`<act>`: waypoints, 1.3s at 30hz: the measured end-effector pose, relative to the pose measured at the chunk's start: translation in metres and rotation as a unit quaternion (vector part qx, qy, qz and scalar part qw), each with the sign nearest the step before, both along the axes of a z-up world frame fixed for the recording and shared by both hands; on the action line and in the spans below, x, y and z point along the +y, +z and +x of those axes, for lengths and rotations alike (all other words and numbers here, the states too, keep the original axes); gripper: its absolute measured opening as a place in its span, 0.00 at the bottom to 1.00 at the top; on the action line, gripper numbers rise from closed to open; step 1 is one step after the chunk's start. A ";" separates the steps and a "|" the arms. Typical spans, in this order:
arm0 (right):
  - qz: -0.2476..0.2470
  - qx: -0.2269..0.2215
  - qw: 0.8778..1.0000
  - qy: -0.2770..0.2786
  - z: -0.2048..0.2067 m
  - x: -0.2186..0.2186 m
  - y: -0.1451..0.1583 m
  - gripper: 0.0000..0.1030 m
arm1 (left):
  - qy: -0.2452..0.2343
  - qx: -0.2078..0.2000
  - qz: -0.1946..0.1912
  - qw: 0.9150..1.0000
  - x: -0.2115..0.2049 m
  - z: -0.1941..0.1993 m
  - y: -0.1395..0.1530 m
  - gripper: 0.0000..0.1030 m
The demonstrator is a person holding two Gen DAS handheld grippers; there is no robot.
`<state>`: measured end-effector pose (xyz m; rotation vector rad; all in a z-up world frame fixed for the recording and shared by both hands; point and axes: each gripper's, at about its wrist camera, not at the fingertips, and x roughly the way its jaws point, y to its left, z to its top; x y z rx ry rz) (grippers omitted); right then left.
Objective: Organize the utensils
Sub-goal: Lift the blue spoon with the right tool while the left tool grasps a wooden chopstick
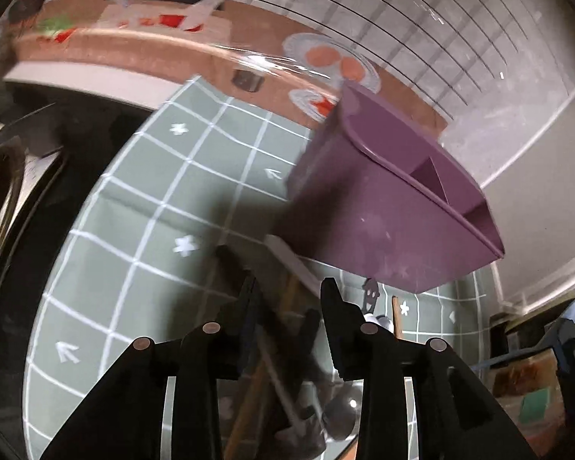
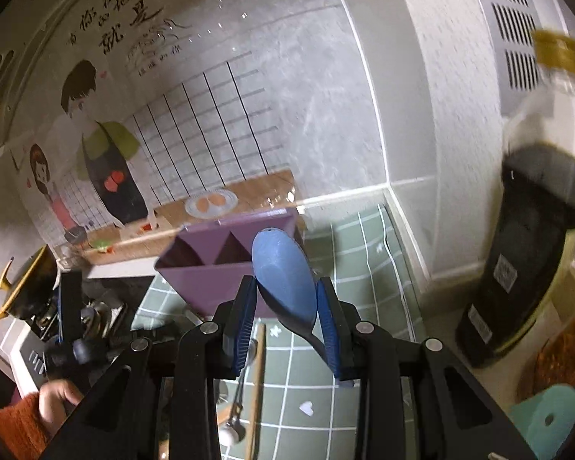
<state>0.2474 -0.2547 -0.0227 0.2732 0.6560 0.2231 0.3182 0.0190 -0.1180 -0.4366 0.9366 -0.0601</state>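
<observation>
Utensils are what we are sorting here, and the one in hand is a blue spoon (image 2: 285,280): stiff moulded plastic, light by the look of it, smooth enough that we judge it could slide if pinched on the curved bowl. The flat neck just below the bowl looks the surer place to take hold. Our right gripper (image 2: 287,306) is clamped on that spoon about where bowl meets handle, bowl pointing up and forward toward the purple divided holder (image 2: 226,264) standing on the green gridded worktop (image 2: 364,253). Our left gripper (image 1: 289,299) stands with its jaws apart and nothing between them (it hangs above a heap of loose utensils (image 1: 283,395), wooden and metal handles among them, lying on the worktop just beside the holder).
</observation>
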 end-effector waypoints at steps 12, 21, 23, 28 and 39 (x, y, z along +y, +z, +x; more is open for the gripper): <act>-0.011 0.006 1.000 -0.020 -0.004 -0.006 -0.019 0.29 | -0.022 0.003 -0.005 1.000 -0.039 -0.006 -0.005 0.33; -0.019 0.008 1.000 -0.024 -0.007 -0.016 -0.022 0.24 | -0.127 0.015 -0.006 0.992 -0.083 -0.016 -0.007 0.33; -0.021 0.008 0.999 -0.029 -0.010 -0.018 -0.022 0.24 | -0.137 0.015 0.001 0.990 -0.099 -0.017 -0.004 0.33; -0.027 0.014 0.999 -0.029 -0.015 -0.025 -0.025 0.22 | -0.142 0.024 0.084 0.986 -0.132 -0.015 -0.004 0.33; -0.056 0.111 0.992 0.021 0.033 -0.022 -0.057 0.23 | -0.153 0.036 0.129 0.979 -0.118 -0.016 -0.010 0.06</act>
